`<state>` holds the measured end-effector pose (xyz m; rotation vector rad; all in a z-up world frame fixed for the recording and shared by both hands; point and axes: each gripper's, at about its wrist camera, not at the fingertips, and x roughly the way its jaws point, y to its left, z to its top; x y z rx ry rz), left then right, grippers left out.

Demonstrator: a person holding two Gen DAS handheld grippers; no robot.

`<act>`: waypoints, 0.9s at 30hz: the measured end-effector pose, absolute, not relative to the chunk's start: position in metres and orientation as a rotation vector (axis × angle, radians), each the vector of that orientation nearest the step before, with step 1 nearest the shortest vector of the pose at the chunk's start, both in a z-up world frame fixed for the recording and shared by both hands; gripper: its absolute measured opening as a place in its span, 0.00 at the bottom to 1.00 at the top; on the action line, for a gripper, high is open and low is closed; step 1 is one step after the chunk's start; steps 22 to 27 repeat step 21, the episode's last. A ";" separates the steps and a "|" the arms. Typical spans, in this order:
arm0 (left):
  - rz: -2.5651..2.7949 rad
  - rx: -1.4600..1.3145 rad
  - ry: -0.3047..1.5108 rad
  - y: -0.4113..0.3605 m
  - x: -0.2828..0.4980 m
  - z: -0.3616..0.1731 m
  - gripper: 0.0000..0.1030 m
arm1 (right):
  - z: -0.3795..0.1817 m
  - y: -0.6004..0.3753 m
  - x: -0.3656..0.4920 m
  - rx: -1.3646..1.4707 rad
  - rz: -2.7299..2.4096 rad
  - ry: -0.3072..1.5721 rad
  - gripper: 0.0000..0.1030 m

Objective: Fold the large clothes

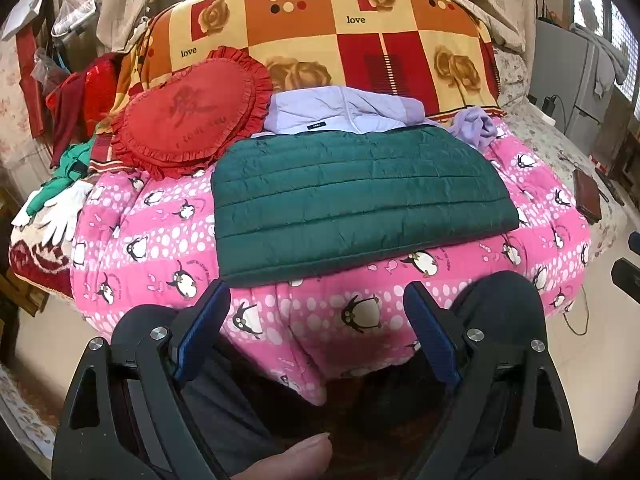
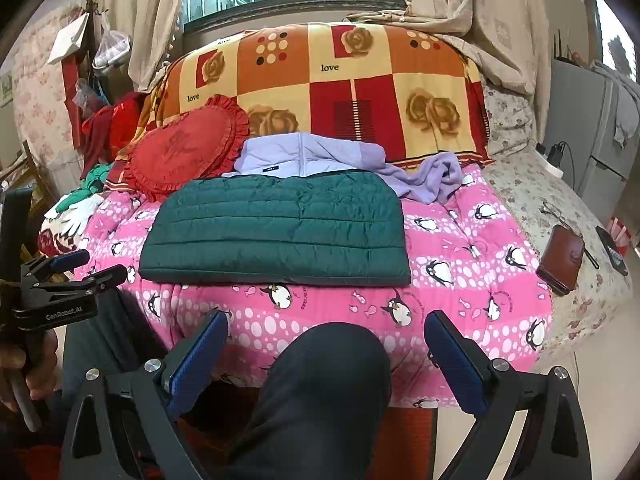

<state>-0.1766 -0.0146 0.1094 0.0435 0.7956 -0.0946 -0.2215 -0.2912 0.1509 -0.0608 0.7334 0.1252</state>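
Right wrist view: bare pink penguin quilt point(image 2: 460, 280) lies open between the quilt's near edge and the green jacket point(image 2: 276, 228). Folded flat into a rectangle, the jacket rests mid-quilt. Both tools, left tool point(image 1: 316, 322) and right tool point(image 2: 326, 344), gape wide, holding nothing.

Both grippers: black angular frames w/ silver screws, blue ribbed pads point(image 2: 456, 364), "GenRobot.AI" marking; person in dark trousers point(image 2: 320, 392).

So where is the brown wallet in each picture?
Left wrist view: the brown wallet lies at the far right edge, on the flowery sheet.
Right wrist view: the brown wallet lies at the right, more fully seen.
Shared landmark: the green quilted jacket on the pink penguin quilt.
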 end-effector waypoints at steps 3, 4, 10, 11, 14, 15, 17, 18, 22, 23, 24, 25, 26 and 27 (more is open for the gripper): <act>-0.095 0.044 0.798 -0.013 -0.175 0.109 0.86 | 0.150 -0.290 -0.220 -0.057 0.123 0.739 0.95; -0.093 0.043 0.800 -0.013 -0.174 0.109 0.86 | 0.150 -0.290 -0.220 -0.057 0.121 0.740 0.95; -0.094 0.033 0.809 -0.009 -0.169 0.106 0.86 | 0.150 -0.290 -0.218 -0.065 0.122 0.736 0.95; -0.093 0.029 0.812 -0.009 -0.168 0.105 0.86 | 0.149 -0.289 -0.216 -0.065 0.123 0.737 0.95; -0.090 0.023 0.819 -0.009 -0.167 0.103 0.86 | 0.149 -0.287 -0.214 -0.069 0.126 0.738 0.95; -0.091 0.020 0.821 -0.009 -0.166 0.102 0.86 | 0.149 -0.286 -0.214 -0.068 0.126 0.738 0.95; -0.102 0.007 0.821 -0.009 -0.166 0.101 0.86 | 0.148 -0.286 -0.213 -0.066 0.131 0.740 0.95; -0.113 -0.004 0.820 -0.009 -0.166 0.101 0.86 | 0.148 -0.285 -0.212 -0.066 0.132 0.741 0.95; -0.123 -0.008 0.814 -0.008 -0.167 0.100 0.86 | 0.147 -0.281 -0.210 -0.067 0.134 0.747 0.95; -0.123 -0.008 0.814 -0.008 -0.167 0.100 0.86 | 0.147 -0.281 -0.210 -0.067 0.134 0.747 0.95; -0.123 -0.008 0.814 -0.008 -0.167 0.100 0.86 | 0.147 -0.281 -0.210 -0.067 0.134 0.747 0.95; -0.123 -0.008 0.814 -0.008 -0.167 0.100 0.86 | 0.147 -0.281 -0.210 -0.067 0.134 0.747 0.95; -0.123 -0.008 0.814 -0.008 -0.167 0.100 0.86 | 0.147 -0.281 -0.210 -0.067 0.134 0.747 0.95; -0.123 -0.008 0.814 -0.008 -0.167 0.100 0.86 | 0.147 -0.281 -0.210 -0.067 0.134 0.747 0.95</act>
